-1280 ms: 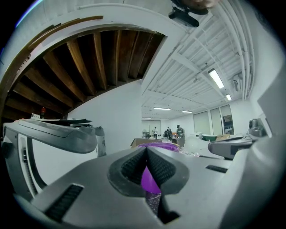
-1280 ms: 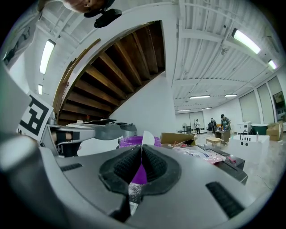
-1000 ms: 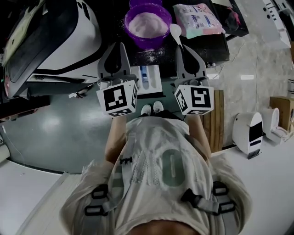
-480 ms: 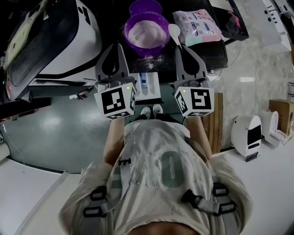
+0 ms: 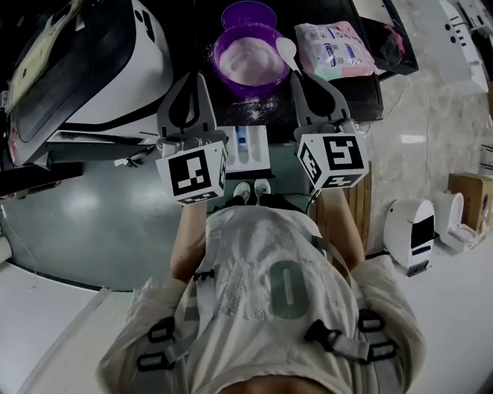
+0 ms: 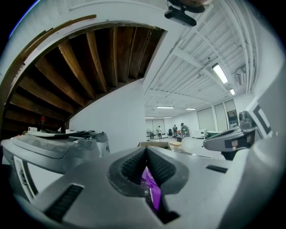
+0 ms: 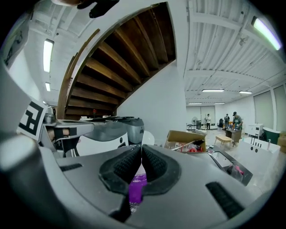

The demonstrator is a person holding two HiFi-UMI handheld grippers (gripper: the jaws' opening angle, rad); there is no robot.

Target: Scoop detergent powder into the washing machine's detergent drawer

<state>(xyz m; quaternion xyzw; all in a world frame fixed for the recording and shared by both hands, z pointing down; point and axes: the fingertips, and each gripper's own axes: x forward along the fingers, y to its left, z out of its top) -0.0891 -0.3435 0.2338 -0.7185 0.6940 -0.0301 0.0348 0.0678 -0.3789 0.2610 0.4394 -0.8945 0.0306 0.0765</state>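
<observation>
A purple bowl (image 5: 248, 60) of white detergent powder stands on the dark top ahead of me. My right gripper (image 5: 306, 75) is shut on the handle of a white spoon (image 5: 286, 49), whose head hangs at the bowl's right rim. The spoon's head shows just past the shut jaws (image 7: 146, 137). My left gripper (image 5: 192, 77) is shut on nothing, just left of the bowl and below it. From the left gripper view (image 6: 146, 151) the spoon (image 6: 193, 145) shows to the right. The white detergent drawer (image 5: 258, 146) stands open between the two grippers, a blue insert inside.
A washing machine (image 5: 92, 61) fills the upper left. A second purple container (image 5: 248, 14) sits behind the bowl, and a detergent bag (image 5: 333, 38) lies to its right. Spilled powder dusts the dark top. A wooden crate (image 5: 360, 200) and a white appliance (image 5: 410, 225) stand at the right.
My right gripper has moved a little up and to the left, bringing the spoon's head to the bowl's rim; its marker cube has tilted. The left gripper has hardly moved.
</observation>
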